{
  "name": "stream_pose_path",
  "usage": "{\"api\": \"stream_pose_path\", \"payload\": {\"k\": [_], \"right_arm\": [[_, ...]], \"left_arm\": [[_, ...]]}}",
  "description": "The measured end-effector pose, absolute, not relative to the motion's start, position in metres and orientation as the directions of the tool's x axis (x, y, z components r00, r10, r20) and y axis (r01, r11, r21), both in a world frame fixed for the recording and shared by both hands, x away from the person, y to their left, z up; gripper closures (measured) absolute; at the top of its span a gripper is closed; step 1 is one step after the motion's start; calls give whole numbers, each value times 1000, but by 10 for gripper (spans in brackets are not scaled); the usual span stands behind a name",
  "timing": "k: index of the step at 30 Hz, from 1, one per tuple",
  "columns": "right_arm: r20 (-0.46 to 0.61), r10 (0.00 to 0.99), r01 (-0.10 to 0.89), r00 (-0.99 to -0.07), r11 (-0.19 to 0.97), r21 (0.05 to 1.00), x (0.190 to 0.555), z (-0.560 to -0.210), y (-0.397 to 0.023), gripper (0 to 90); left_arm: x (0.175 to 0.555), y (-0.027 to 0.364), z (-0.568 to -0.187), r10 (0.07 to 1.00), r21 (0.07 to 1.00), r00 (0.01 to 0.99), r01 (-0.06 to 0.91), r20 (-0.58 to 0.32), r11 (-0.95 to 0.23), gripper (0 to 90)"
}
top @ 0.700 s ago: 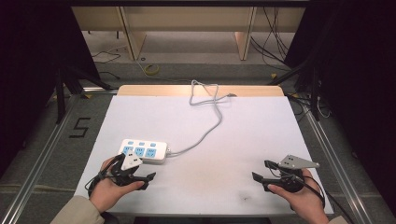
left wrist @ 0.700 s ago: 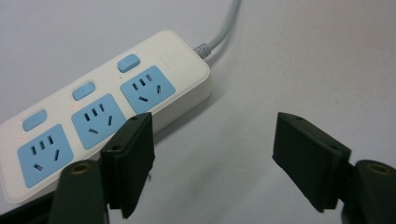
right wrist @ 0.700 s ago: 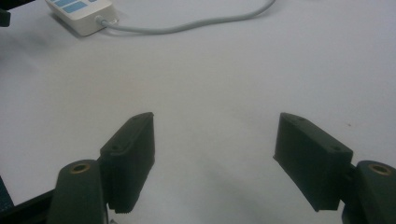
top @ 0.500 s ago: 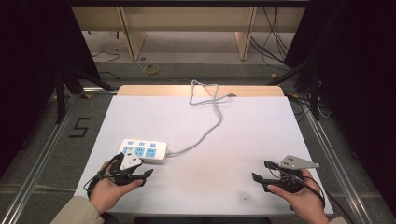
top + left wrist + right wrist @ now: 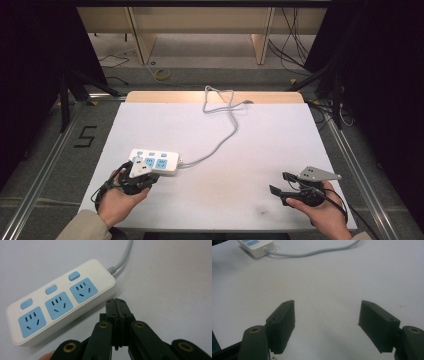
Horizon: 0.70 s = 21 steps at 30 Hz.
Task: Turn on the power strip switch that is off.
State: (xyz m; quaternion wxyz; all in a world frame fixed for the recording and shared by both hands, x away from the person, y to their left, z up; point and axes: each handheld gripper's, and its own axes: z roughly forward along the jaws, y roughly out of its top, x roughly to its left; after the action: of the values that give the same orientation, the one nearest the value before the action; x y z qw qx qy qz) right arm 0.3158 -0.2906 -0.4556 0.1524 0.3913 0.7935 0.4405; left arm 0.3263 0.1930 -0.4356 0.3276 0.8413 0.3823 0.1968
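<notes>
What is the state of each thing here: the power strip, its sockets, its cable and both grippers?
Power strip: lying flat on the table.
Sockets: all three empty.
Cable: attached to the strip, loosely curved.
Left gripper: shut, holding nothing, beside the strip.
Right gripper: open, empty.

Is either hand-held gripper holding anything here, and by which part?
Nothing is held. The left hand-held gripper is shut empty beside the power strip; the right hand-held gripper is open over bare table.

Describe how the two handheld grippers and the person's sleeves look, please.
Both the left gripper and the right gripper are black, with flat rectangular jaw pads and brass-coloured pivot pins. Each carries a grey three-cornered plate and trails a black cable. The person's sleeve is beige.
</notes>
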Motion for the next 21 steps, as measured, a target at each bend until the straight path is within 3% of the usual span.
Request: {"api": "stream_pose_path", "payload": {"k": [21], "right_arm": [[104, 755, 488, -648, 306, 817, 316, -456, -290, 297]], "left_arm": [[338, 186, -429, 803, 702, 595, 559, 32, -442, 899]]}}
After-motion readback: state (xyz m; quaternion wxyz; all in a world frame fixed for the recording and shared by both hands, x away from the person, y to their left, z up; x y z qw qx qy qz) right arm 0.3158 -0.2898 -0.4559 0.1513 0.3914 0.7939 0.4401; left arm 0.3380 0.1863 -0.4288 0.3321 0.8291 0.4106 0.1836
